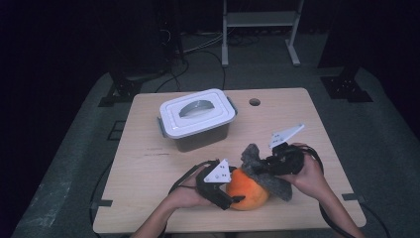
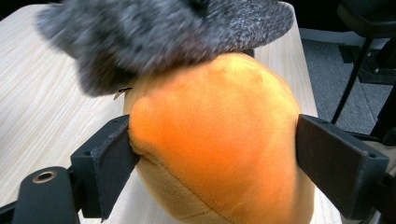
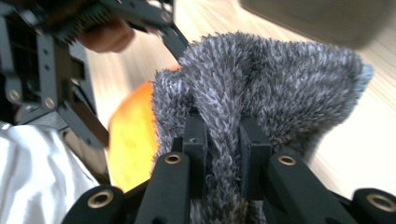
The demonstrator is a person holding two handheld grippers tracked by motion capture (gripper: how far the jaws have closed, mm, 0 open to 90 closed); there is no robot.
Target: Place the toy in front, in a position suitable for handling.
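While the left tool (image 1: 236, 198) clamps one orange plush (image 1: 250, 191), the right tool (image 1: 261, 167) pinches one grey cloth (image 1: 270, 174).

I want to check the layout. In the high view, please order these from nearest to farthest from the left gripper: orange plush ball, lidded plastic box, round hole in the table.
1. orange plush ball, held between the left gripper fingers.
2. lidded plastic box, behind, mid-table.
3. round hole, at the far edge.

Near edge is where we've got everything bunched up.

The plush ball (image 1: 250, 191) sits on the table (image 1: 148, 198) at our front edge, left gripper (image 1: 233, 198) just left of it with a jaw on each side. The fuzzy cloth (image 1: 270, 173) lies over the ball's top and right, pinched in the right gripper (image 1: 262, 168). Behind them, toward the middle, we've got the lidded box (image 1: 197, 119).
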